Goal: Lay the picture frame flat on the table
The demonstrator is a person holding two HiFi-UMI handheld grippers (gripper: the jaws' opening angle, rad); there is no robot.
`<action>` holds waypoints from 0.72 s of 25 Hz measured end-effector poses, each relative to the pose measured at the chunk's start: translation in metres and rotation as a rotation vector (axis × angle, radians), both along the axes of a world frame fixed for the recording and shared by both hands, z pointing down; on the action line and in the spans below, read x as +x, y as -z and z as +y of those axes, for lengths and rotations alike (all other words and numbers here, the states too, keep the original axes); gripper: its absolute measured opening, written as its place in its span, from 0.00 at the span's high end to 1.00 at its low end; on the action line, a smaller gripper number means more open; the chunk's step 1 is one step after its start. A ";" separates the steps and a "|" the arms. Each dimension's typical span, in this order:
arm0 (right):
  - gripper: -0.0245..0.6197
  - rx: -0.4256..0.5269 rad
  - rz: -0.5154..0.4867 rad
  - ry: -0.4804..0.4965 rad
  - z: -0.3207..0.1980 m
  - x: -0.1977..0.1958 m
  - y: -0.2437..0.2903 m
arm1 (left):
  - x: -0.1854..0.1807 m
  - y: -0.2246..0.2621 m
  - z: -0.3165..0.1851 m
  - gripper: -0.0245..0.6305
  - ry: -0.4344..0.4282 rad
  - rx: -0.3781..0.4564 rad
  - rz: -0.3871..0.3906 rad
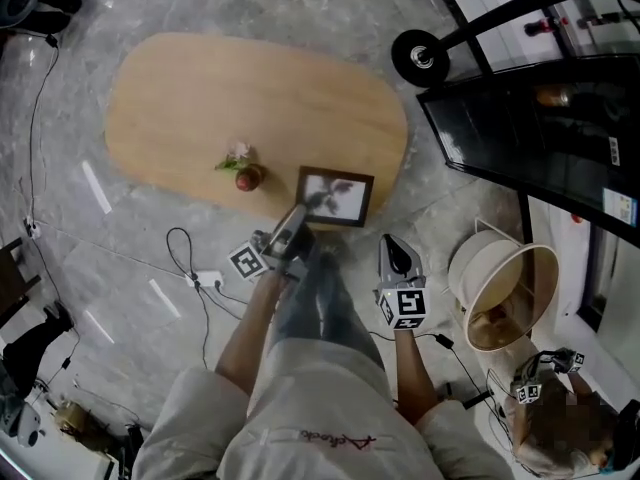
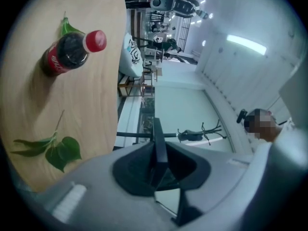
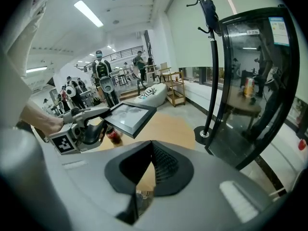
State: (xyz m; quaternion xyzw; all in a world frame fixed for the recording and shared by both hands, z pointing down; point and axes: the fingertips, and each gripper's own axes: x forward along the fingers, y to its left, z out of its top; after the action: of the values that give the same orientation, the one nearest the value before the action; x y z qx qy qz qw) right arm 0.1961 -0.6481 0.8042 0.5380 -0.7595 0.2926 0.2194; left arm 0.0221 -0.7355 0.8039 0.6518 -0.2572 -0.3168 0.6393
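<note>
Frame is hanging just below the centre of the head view, over the near right part of the desk, picture side up and close to level. In the right gripper view it is showing clear of the wood, so it is not lying down yet. Left gripper is clamping it at its lower left corner; in the left gripper view the thin dark edge is running between the jaws, which are pressing on it from both sides. Right gripper is hovering to the lower right of the frame, off the desk edge, with its jaws together and nothing in them. Bottle with a red cap is standing just left of the frame, with leaves lying near it.

Setting the frame down appears to be the step in hand. The next move is calling for easing it onto bare wood, keeping it level and off the bottle, then opening the left jaws once it is resting.
</note>
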 end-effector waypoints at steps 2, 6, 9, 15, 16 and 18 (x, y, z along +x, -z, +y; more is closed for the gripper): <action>0.96 0.001 -0.003 0.003 -0.004 0.001 -0.012 | 0.004 -0.013 -0.004 0.86 -0.006 0.002 0.007; 0.96 -0.007 -0.007 -0.005 -0.003 0.004 -0.036 | 0.010 -0.037 -0.009 0.86 0.003 -0.006 0.027; 0.95 -0.022 -0.006 -0.009 0.004 0.004 -0.051 | 0.009 -0.050 -0.007 0.86 0.014 -0.018 0.045; 0.96 -0.046 -0.010 -0.023 0.017 0.003 -0.079 | 0.009 -0.081 -0.014 0.86 0.010 -0.012 0.036; 0.96 -0.051 -0.011 -0.024 0.020 0.002 -0.083 | 0.010 -0.085 -0.017 0.86 0.011 -0.011 0.038; 0.96 -0.062 -0.014 -0.029 0.024 0.002 -0.088 | 0.012 -0.092 -0.024 0.86 0.012 -0.008 0.039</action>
State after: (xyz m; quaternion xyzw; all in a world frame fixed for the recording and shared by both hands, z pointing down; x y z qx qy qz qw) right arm 0.1981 -0.6245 0.8923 0.5398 -0.7437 0.3229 0.2265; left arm 0.0337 -0.7592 0.8954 0.6414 -0.2500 -0.3323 0.6447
